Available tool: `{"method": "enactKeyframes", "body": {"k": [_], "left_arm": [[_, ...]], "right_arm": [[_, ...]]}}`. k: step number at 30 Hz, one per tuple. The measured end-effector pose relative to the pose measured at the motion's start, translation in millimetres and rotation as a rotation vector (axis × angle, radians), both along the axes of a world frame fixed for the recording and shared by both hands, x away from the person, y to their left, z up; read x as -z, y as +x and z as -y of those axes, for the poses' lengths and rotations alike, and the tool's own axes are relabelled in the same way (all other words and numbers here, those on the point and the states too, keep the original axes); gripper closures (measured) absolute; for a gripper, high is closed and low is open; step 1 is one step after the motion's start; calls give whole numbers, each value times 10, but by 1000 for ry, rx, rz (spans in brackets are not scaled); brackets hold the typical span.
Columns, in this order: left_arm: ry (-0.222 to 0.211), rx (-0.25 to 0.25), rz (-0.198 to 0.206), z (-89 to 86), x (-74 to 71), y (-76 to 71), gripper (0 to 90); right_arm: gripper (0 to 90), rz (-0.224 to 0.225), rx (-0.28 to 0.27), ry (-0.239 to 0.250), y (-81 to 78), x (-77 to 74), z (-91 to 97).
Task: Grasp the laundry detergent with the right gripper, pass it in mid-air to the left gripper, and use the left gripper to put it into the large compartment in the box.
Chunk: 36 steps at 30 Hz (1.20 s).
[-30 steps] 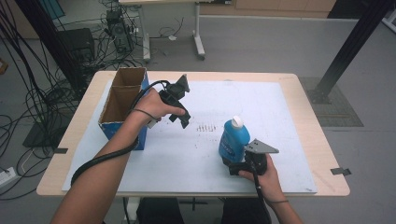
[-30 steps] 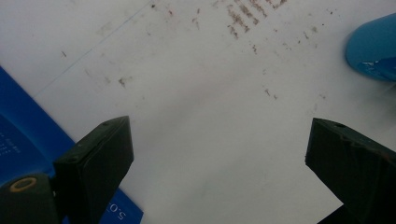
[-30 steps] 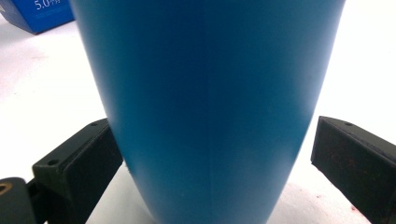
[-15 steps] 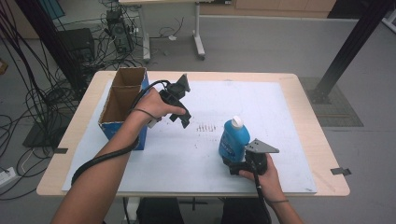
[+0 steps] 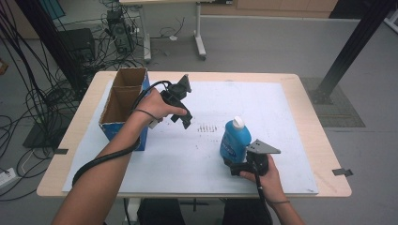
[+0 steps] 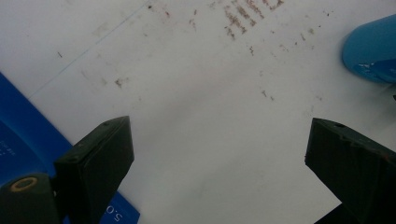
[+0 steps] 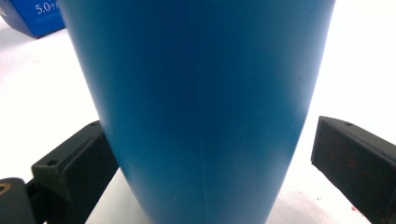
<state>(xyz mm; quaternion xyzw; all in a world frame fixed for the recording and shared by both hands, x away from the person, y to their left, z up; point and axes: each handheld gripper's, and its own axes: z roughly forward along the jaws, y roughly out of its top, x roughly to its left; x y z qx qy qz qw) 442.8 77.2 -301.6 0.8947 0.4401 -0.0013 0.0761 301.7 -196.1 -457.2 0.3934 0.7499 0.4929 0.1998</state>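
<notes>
On the table (image 5: 300, 140), beside the open cardboard box (image 5: 123, 101), a blue bottle (image 5: 233, 139) is seen standing upright near the front edge. It is bracketed low down by the right gripper (image 5: 237, 165), whose jaws are spread, the left touching and the right apart, so lifting appears not yet begun. The left gripper (image 5: 184, 119) is held spread and empty above the sheet.

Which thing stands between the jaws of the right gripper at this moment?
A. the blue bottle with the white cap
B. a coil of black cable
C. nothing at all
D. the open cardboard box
A: in the right gripper view the blue bottle stands upright between the two black jaws of the right gripper, with a gap on the right-hand side.
</notes>
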Motion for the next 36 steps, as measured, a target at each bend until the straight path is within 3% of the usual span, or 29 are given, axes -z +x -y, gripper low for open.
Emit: {"method": "enactKeyframes", "body": {"k": [17, 36], "left_arm": [[2, 0, 1, -7, -12, -9, 83], [4, -5, -3, -28, 5, -5, 88]], "right_arm": [[19, 9, 3, 14, 5, 5, -26], [156, 36, 16, 70, -3, 22, -45]]}}
